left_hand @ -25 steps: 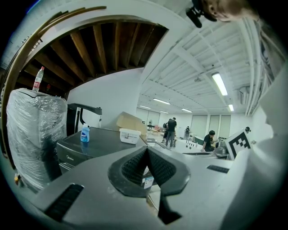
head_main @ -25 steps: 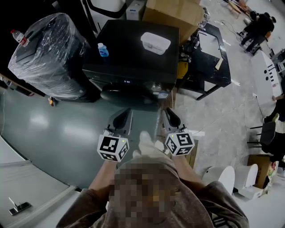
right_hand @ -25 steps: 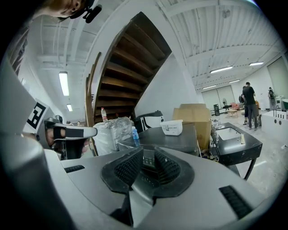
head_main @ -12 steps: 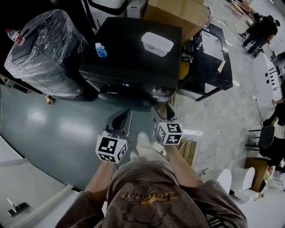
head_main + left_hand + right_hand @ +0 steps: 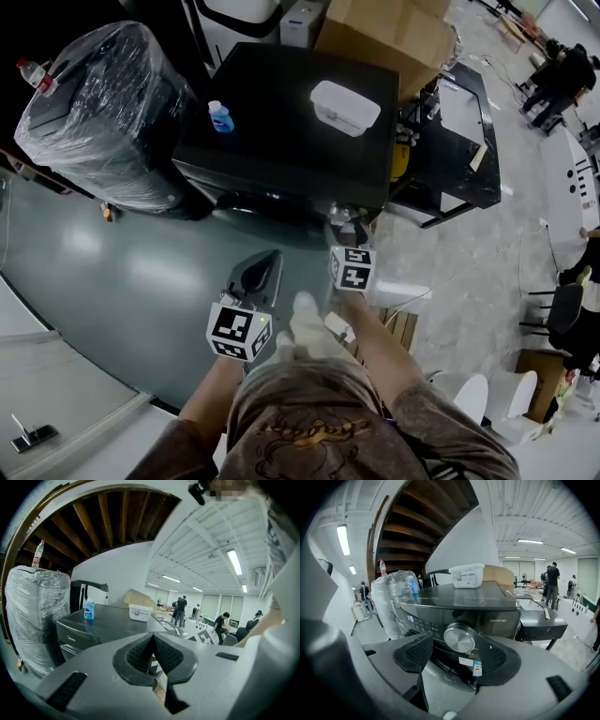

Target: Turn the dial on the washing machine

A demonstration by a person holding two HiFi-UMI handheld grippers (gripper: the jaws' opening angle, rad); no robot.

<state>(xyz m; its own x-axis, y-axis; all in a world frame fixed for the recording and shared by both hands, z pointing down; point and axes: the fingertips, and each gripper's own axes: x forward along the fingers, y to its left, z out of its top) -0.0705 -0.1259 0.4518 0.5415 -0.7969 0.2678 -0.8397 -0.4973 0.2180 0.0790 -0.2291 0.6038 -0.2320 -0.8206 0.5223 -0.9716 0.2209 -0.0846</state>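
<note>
The black washing machine (image 5: 291, 122) stands ahead of me, and its silver dial (image 5: 460, 638) sits on the front panel. My right gripper (image 5: 457, 654) is open, its jaws having just been opening. The dial stands between the two pads, close in front, and neither pad touches it. In the head view the right gripper (image 5: 351, 232) reaches up to the machine's front right corner. My left gripper (image 5: 262, 267) hangs back over the floor, short of the machine. Its pads (image 5: 140, 654) are pressed together with nothing between them.
A blue bottle (image 5: 219, 117) and a white lidded box (image 5: 345, 107) rest on the machine's top. A plastic-wrapped appliance (image 5: 98, 112) stands to its left, a low black table (image 5: 459, 141) to its right, and cardboard boxes (image 5: 394, 28) behind. People stand far off at the right.
My right gripper has moved forward and down to the machine's front panel, and its jaws have opened. The left gripper has sunk slightly and stays shut.
</note>
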